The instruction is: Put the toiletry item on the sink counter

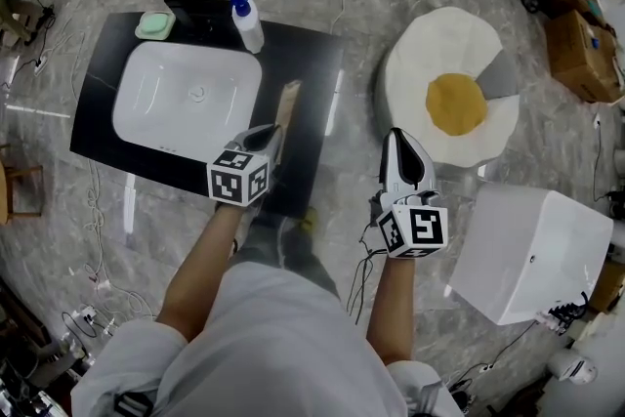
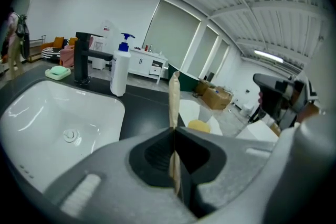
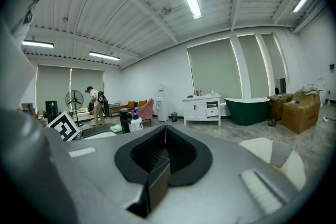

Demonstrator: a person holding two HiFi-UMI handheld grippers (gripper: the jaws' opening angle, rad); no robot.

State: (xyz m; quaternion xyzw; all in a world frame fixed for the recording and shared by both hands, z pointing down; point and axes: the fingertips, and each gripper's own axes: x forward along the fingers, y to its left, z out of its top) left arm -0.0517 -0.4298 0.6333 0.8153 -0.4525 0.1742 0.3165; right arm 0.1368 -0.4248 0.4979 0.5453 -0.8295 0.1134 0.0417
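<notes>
Presently the toiletry item, a thin tan strip seen edge-on, stands between the jaws of the left gripper, which are pressed onto its near end. Most of its length projects forward beyond the tips. In the head view it extends over the bare black strip of the sink counter, just to the right of the white basin; whether it touches the surface cannot be told. Judgement: it is held by one end so the free end can go down first, well apart from the pump bottle and tap at the back edge. The right gripper hangs off the counter over the floor, jaws closed together on nothing, apparently idle
</notes>
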